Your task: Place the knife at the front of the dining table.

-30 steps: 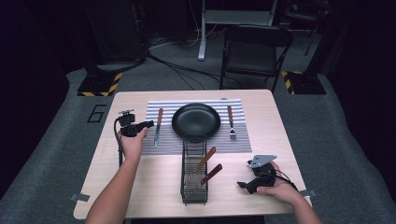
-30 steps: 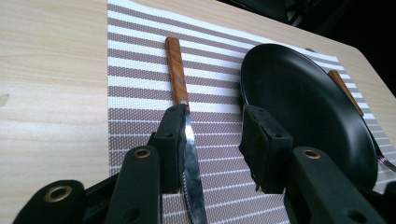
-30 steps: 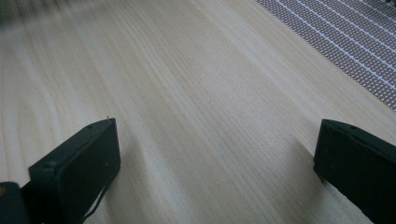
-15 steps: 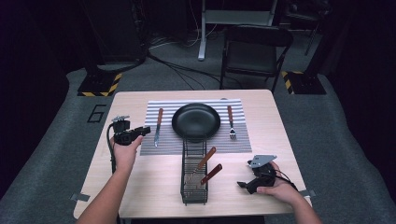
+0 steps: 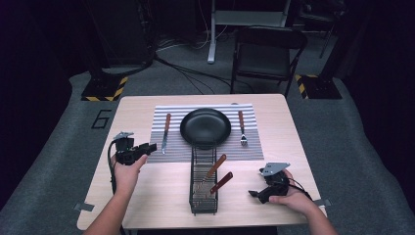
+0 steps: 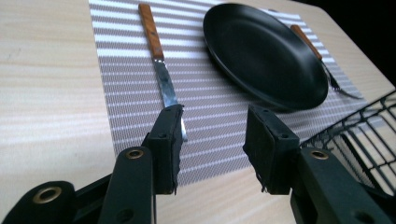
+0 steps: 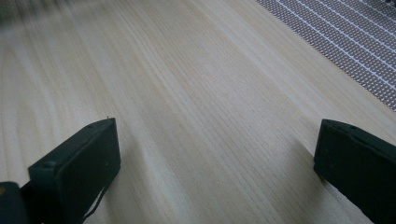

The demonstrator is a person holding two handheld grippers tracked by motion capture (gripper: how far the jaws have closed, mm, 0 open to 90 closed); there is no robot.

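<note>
- Knife [image 5: 166,132] with a wooden handle is lying on the left strip of the striped placemat [image 5: 166,110], just beside the black plate [image 5: 205,128], blade pointing toward the person; in the left gripper view the knife [image 6: 161,70] is lying just past the jaws.
- Right gripper [image 5: 255,193] is resting low over the near right part of the table [image 5: 147,196], jaws standing wide apart with bare wood between them; right gripper view: right gripper [image 7: 215,163] holding nothing.
- Wire basket [image 5: 203,183] is sitting near the table's front edge between the two hands, with two wooden-handled utensils leaning in it.
- Left gripper [image 5: 150,147] is hovering at the placemat's near left corner, pointing right; its jaws have just been opening and are standing partly apart, nothing between them. In its own view, left gripper [image 6: 212,140] is gaping over the mat.
- Fork [image 5: 242,128] is lying on the mat right of the plate, tines toward the person.
- Folding chair [image 5: 266,54] is standing beyond the far edge.
</note>
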